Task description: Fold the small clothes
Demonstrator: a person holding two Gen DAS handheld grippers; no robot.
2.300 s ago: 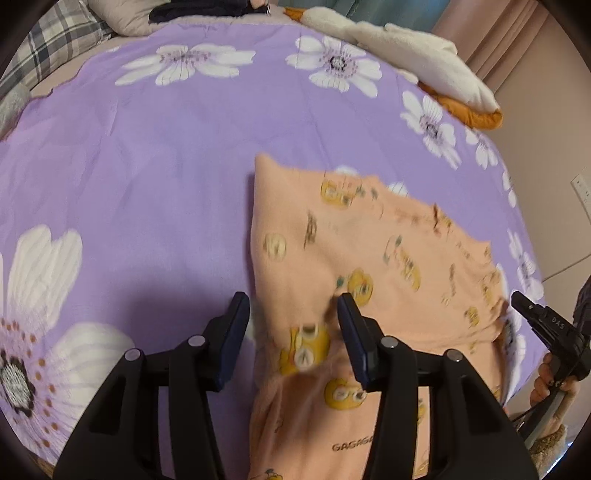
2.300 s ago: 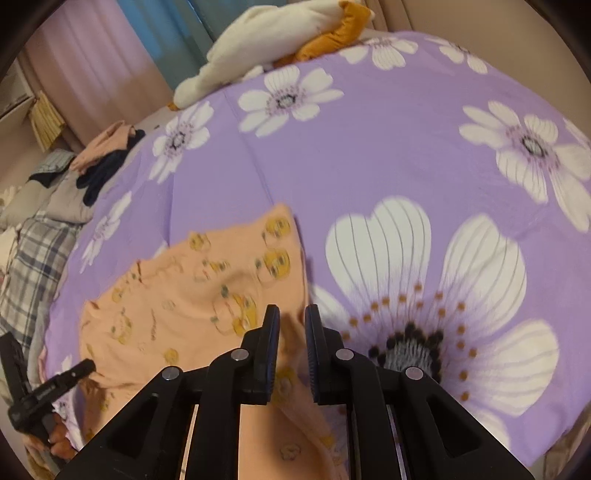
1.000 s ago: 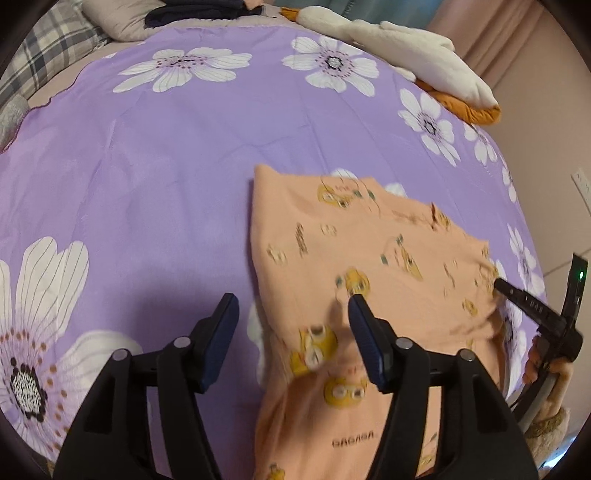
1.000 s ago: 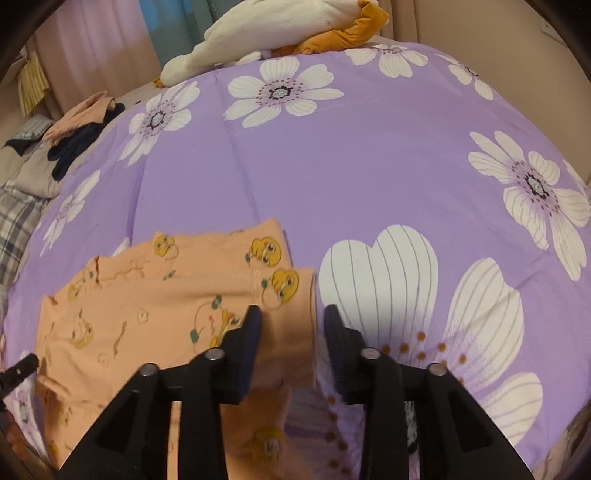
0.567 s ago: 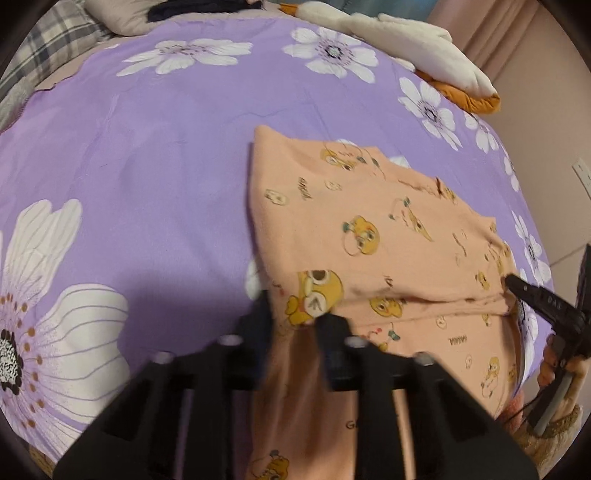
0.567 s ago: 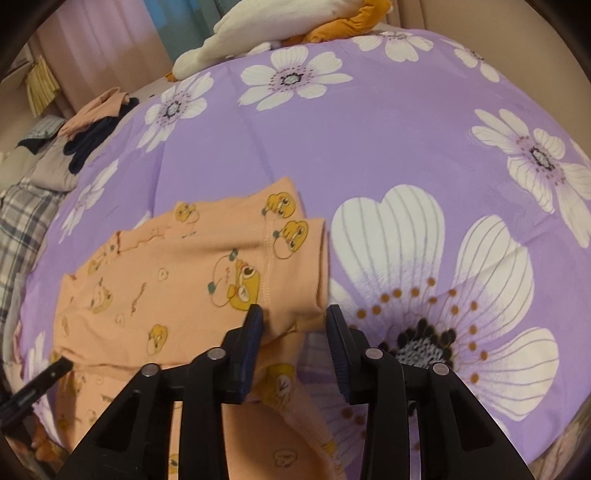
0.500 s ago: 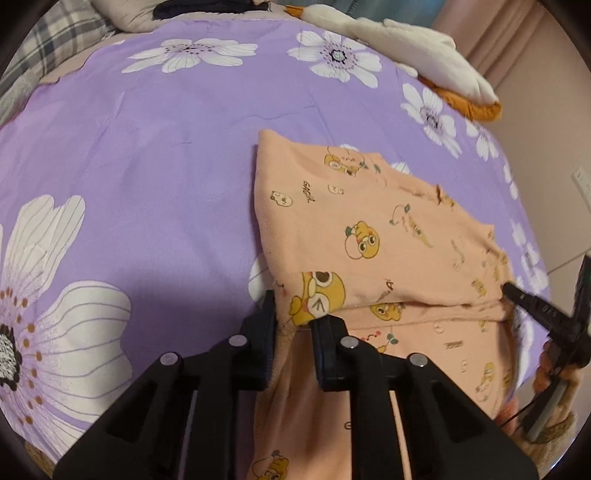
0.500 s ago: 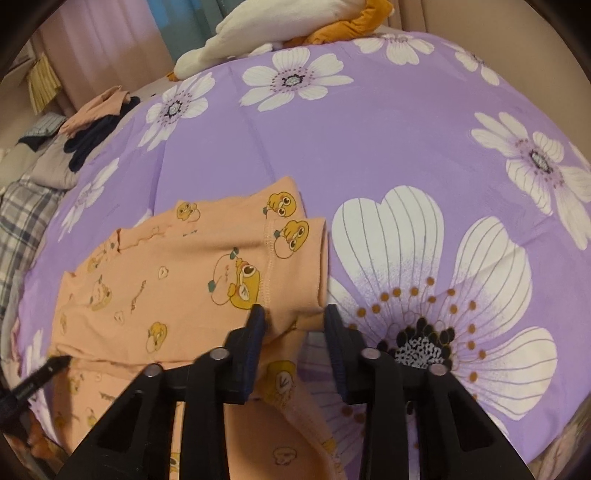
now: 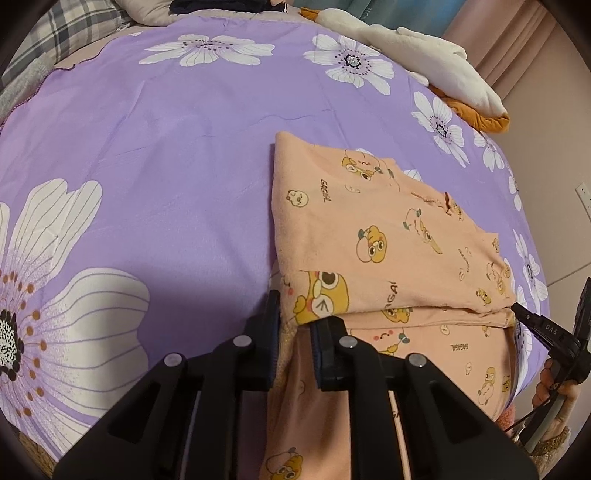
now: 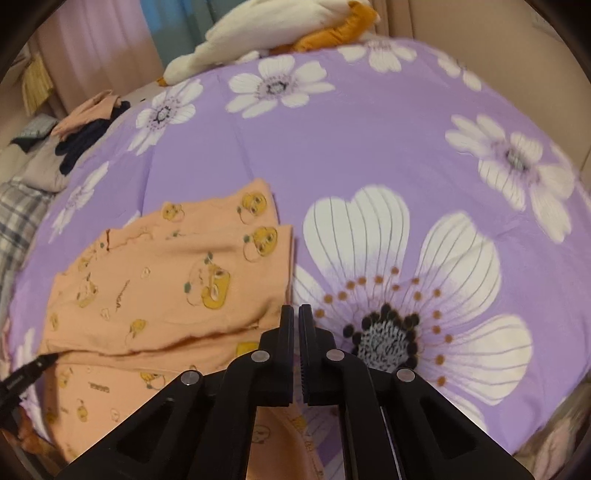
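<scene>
1. Peach knit fabric printed with yellow cartoon ducks forms the small garment [image 9: 388,236], which lies on the purple bedspread [image 9: 166,166] with one layer folded back over another; its near portion hangs over the bed edge.
2. The left gripper [image 9: 293,332] sits at the near left corner of the folded layer. Its fingers [image 9: 271,317] are narrowed to a small gap with peach fabric bunched between them; the fabric is pinched there.
3. The right gripper [image 10: 296,325] sits at the near right corner of the same fold. Its fingers [image 10: 286,328] are almost together, with only a thin slit between them. Whether cloth is caught between them cannot be determined.
4. In the left wrist view, the right gripper's tip touches the fold's far edge.
5. The bedspread carries large white flowers [image 10: 399,295].
6. A white and orange plush toy [image 10: 280,29] lies at the far end of the bed.
7. Dark and peach clothing [image 10: 85,129] is piled at the far left, beside plaid fabric [image 9: 66,33].
</scene>
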